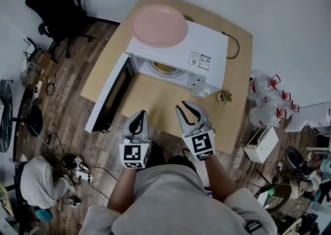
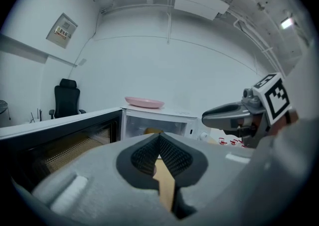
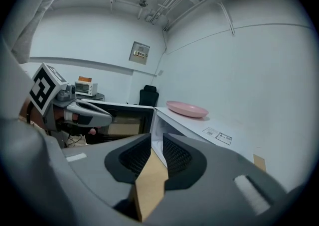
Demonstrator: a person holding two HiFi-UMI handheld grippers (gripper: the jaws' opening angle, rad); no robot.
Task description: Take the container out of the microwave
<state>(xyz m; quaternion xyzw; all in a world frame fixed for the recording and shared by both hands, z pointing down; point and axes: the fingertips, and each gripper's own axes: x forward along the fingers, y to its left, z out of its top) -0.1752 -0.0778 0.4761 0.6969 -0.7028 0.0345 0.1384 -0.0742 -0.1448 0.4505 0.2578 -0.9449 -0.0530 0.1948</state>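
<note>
item 1: microwave (image 1: pixel 204 47), white, on a pale wooden table (image 1: pixel 155 97). door (image 1: pixel 111 94) swung fully open to the left in the head view, dark window facing up. printed label (image 1: pixel 199 59) on the top panel.

item 2: container (image 1: pixel 164 67), tan-yellow, inside the microwave cavity on the white turntable. only its near rim shows. nothing touches it.

item 3: pink plate (image 1: pixel 158 25), flat on top of the microwave, at the door end.

item 4: left gripper (image 1: pixel 139 115), over the near part of the table, in front of the open door. jaw tips meet, nothing between them.

item 5: right gripper (image 1: pixel 187 112), just beside the left one, in front of the cavity opening and apart from it. jaws stand parted with a clear gap, nothing between the pads.

item 6: black cable (image 1: pixel 235 47), looped on the table behind the microwave.

item 7: black office chair (image 1: pixel 57 3), on the wooden floor, well apart from the table.

item 8: clear water jugs (image 1: pixel 266 102) with red handles, grouped on the floor right of the table.
</note>
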